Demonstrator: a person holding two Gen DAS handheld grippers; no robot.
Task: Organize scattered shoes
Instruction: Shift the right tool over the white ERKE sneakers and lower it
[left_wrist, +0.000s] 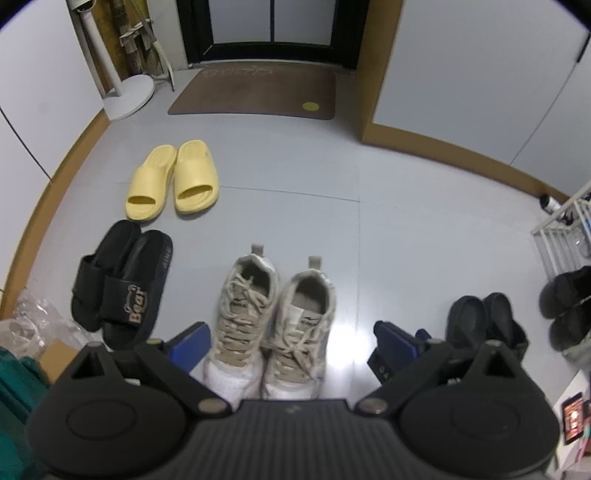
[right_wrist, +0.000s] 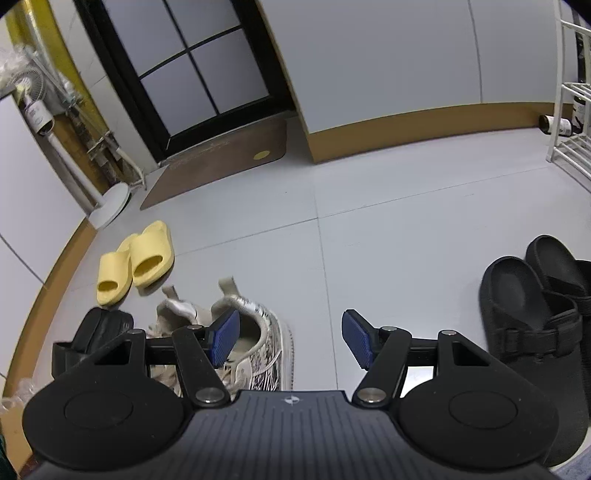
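Two beige lace-up sneakers (left_wrist: 273, 314) stand side by side on the grey floor, heels away from me. My left gripper (left_wrist: 290, 345) hangs above their toes, open wide, one blue pad on each side, not touching. My right gripper (right_wrist: 290, 339) is open too. Its left pad (right_wrist: 223, 341) sits at the heel collar of the nearer sneaker (right_wrist: 258, 343), while the right pad is over bare floor. Yellow slides (left_wrist: 173, 181) and black "Bear" slides (left_wrist: 122, 288) lie paired to the left. Black clogs (right_wrist: 535, 306) rest to the right.
A brown doormat (left_wrist: 255, 88) lies before the dark door, with a white fan stand (left_wrist: 125, 96) to its left. A white wire rack (right_wrist: 572, 140) and a bottle (right_wrist: 554, 123) are at the right wall. Plastic bags (left_wrist: 29, 325) lie at the lower left. More dark shoes (left_wrist: 569, 306) sit under the rack.
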